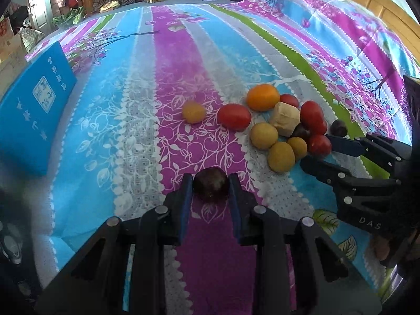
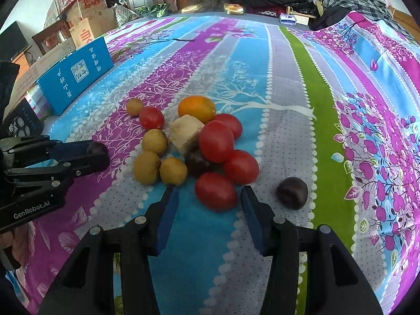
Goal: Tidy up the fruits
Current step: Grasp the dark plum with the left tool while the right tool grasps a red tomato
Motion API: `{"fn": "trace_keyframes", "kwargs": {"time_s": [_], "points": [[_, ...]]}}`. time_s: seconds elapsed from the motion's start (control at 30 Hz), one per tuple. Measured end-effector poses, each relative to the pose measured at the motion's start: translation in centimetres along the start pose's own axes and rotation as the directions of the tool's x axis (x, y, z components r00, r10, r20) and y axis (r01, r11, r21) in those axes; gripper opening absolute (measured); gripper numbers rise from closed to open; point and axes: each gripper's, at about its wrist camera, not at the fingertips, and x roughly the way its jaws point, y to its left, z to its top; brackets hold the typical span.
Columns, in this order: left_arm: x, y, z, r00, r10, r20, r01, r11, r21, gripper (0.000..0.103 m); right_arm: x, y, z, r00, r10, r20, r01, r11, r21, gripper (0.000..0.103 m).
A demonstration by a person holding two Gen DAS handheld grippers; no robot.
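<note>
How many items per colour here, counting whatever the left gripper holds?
Red fruits: 5
Yellow-brown fruits: 4
Dark purple fruits: 3 (one gripped in the left gripper)
Orange fruit: 1
Beige chunk: 1
Total: 14

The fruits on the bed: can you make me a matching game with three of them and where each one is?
Things:
1. dark plum
2. red tomato
3. orange fruit

Places:
A. at the far side of the pile
B. pinched in the left tool
C. between the right tool's open jaws

Pairs: 1-B, 2-C, 3-A
</note>
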Motion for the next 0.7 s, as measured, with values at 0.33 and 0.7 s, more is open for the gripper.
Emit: {"fn": "trace_keyframes", "kwargs": {"time_s": [0.33, 0.7], "points": [[0.0, 0.1, -0.1, 1.0, 0.001, -0.001, -0.001, 1.0, -0.007, 0.041, -0.3, 0.2, -0.1, 1.0, -0.025, -0.008, 0.025, 1.0, 0.004, 0.062], [-5.5, 1.6, -7.2, 0.998, 0.066, 0.025, -0.062, 0.99, -0.13, 0.085, -7.3, -0.2, -7.6, 0.997, -0.078, -0.008, 0.078, 0.986, 0.146, 0.073]]}}
